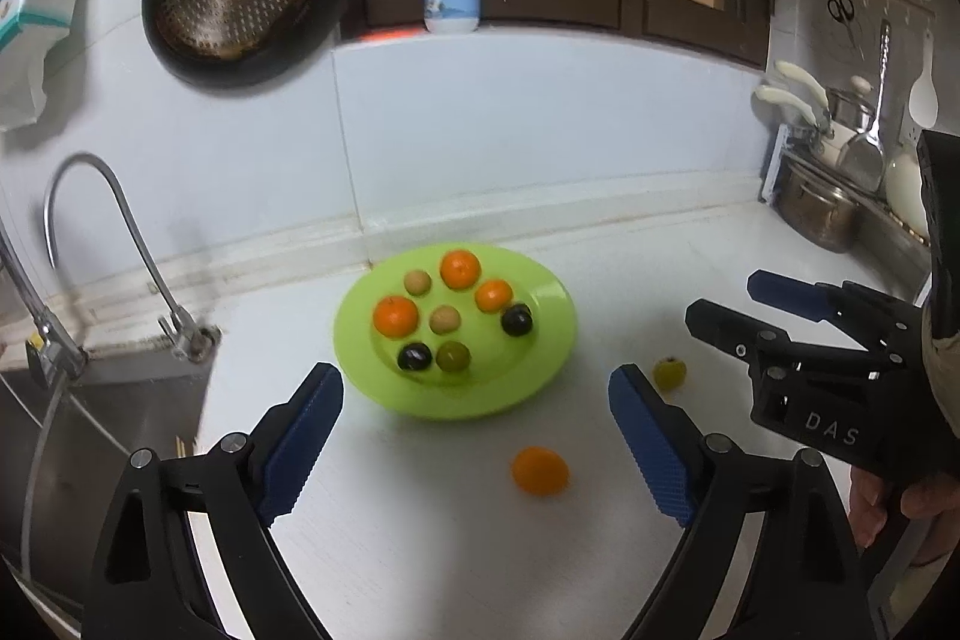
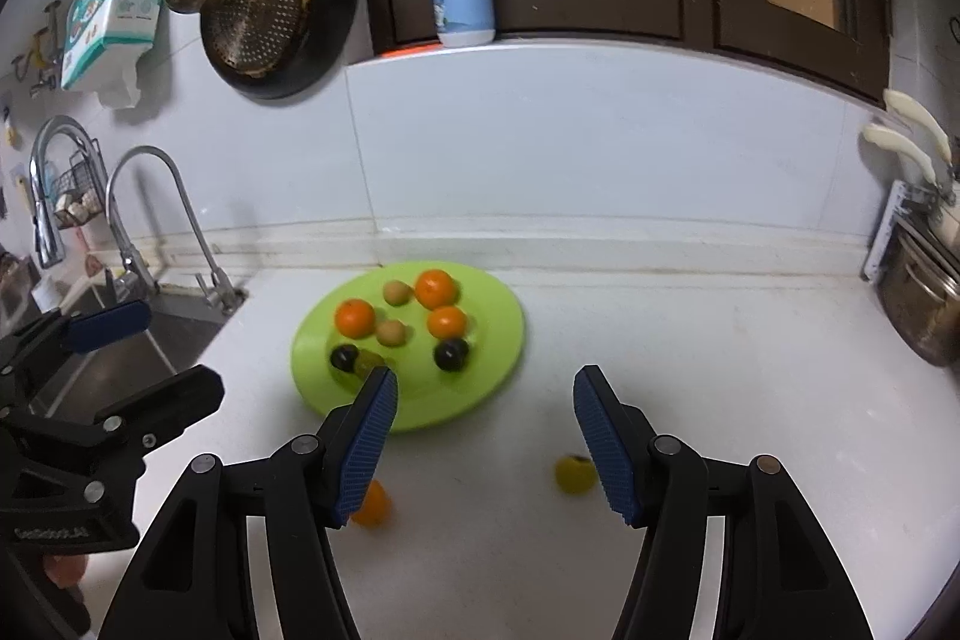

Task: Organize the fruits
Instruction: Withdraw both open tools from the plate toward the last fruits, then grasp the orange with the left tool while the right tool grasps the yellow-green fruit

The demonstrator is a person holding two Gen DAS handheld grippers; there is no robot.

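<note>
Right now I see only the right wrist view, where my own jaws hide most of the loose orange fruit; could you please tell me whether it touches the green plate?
Observer: No. The round orange fruit lies alone on the white countertop, clearly apart from the near rim of the lime-green plastic plate.
Operator: Thank you. What is the greenish thing on the plate, half behind my jaws?
Observer: A small round green fruit, seen whole from the left wrist, right beside a dark round plum.
</note>
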